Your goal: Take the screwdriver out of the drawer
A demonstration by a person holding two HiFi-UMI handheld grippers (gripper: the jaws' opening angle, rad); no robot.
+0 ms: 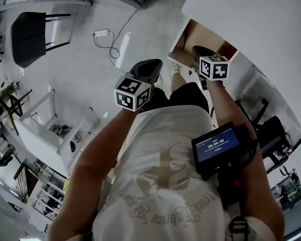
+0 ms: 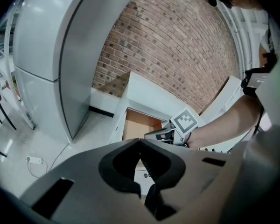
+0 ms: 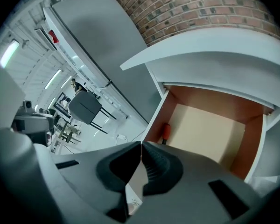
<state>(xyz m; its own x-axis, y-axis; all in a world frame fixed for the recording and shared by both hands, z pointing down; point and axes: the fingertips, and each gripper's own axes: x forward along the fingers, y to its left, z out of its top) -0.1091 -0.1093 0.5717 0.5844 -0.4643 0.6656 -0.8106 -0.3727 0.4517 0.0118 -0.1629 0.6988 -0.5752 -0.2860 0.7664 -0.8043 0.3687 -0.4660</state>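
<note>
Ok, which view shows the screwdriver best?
The right gripper view: the screwdriver, orange-handled, sits by the left wall of the open drawer. The head and left gripper views show only the drawer.

A: What is the right gripper [image 3: 141, 145] doing?
B: Its 2 jaws meet at the tips, with nothing between them.
A: And past them?
B: The drawer [image 3: 210, 129] stands open under the white worktop [image 3: 214, 64], with a brick wall [image 3: 200, 8] above.
A: The screwdriver [image 3: 166, 131]?
B: Inside the drawer, against its left wall, with the orange handle showing.
</note>
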